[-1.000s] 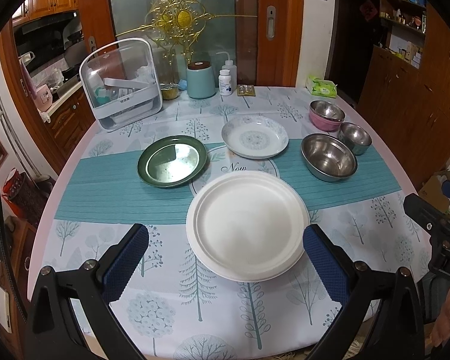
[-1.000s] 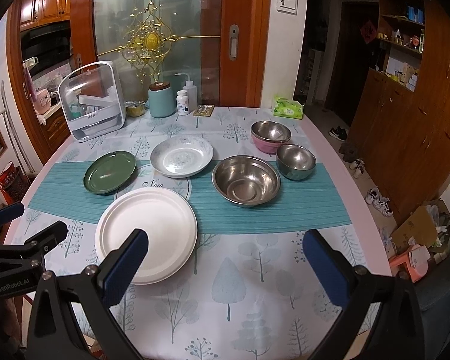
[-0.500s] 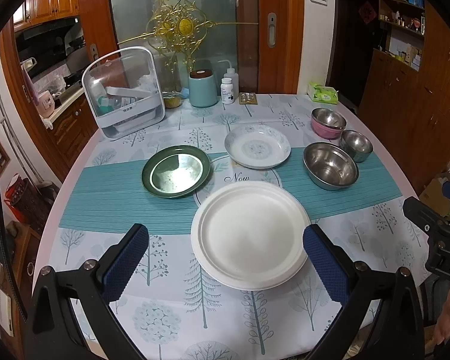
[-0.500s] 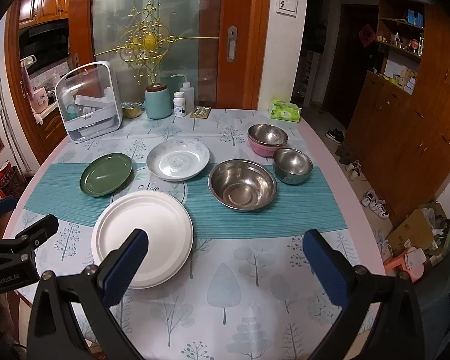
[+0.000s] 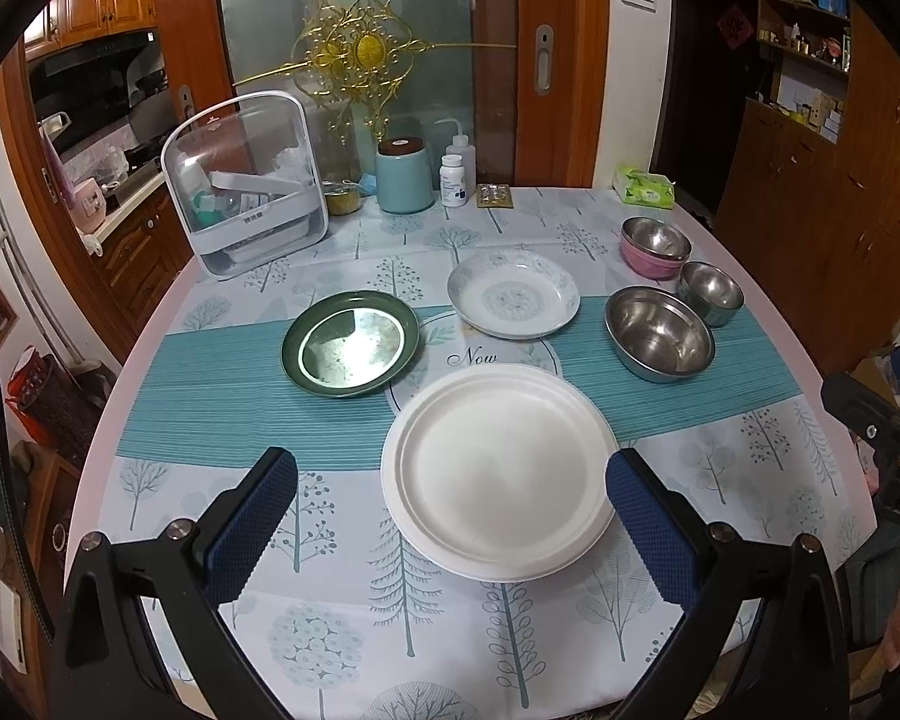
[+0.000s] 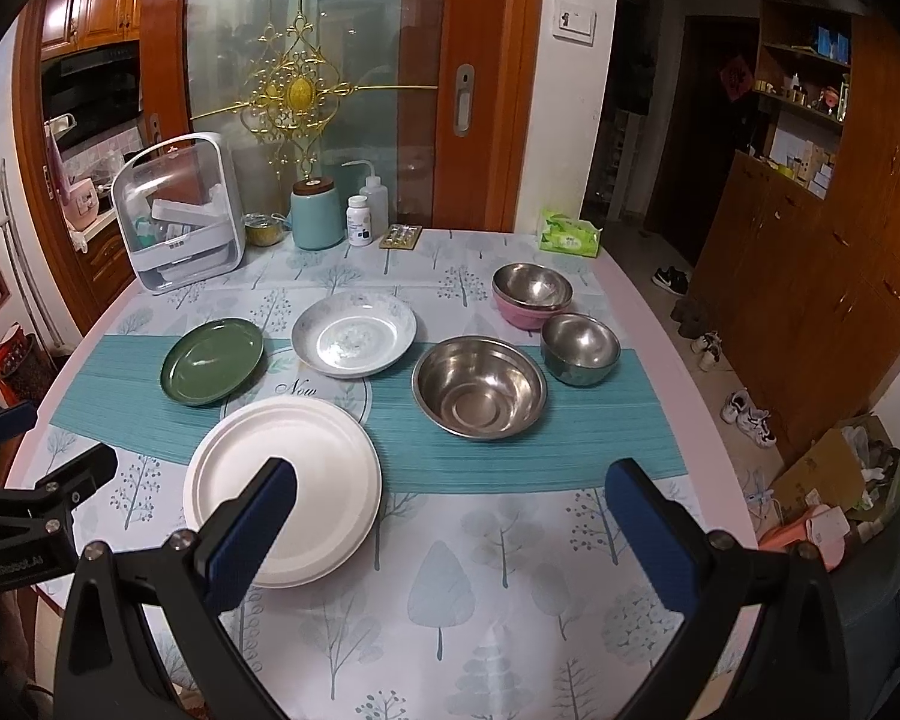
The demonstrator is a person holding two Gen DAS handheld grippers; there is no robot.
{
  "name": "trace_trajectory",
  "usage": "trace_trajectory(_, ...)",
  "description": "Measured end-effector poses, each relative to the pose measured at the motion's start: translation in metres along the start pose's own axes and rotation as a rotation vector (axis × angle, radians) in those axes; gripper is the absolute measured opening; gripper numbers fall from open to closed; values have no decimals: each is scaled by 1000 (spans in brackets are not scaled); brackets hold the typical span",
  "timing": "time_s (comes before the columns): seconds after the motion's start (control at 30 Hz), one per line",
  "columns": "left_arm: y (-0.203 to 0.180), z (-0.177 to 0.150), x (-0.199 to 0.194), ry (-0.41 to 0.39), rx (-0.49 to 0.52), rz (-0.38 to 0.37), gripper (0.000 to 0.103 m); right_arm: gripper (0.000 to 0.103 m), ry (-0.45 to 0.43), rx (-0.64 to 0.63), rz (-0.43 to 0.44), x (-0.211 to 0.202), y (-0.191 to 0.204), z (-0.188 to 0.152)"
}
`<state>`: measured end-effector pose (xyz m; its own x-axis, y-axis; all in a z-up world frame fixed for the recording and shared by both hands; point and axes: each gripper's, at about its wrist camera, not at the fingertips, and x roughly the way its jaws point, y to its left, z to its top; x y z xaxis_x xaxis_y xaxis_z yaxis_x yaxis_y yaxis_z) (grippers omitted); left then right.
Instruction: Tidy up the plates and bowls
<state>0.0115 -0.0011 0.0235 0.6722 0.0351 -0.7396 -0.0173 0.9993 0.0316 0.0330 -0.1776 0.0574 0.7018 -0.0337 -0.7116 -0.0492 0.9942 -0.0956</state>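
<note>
Nothing is gathered yet; sorting seems not begun. The left gripper [image 5: 450, 492] and right gripper [image 6: 450, 510] are held wide apart, empty. The white plate [image 5: 498, 468] lies nearest; behind it the green plate [image 5: 350, 343], patterned plate [image 5: 513, 294] and steel bowls [image 6: 479, 387] are spread. Next, a rim must probably be pinched. The table [image 6: 510, 570] is cloth-covered, in a wood-panelled dining room.

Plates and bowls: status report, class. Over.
Left tongs open, right tongs open, both empty. White plate, green plate, patterned plate and large steel bowl lie separate, unstacked. Nothing blocking.
</note>
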Motion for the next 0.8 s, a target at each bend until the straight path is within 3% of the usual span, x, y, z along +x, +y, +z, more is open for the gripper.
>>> trace_trajectory(0.53,11,3,25,31,5,-53,102,103,68,13,51,27,0,-3)
trace_trajectory(0.8,13,2,39,27,34,3,102,103,91,33,72,43,-1,-6)
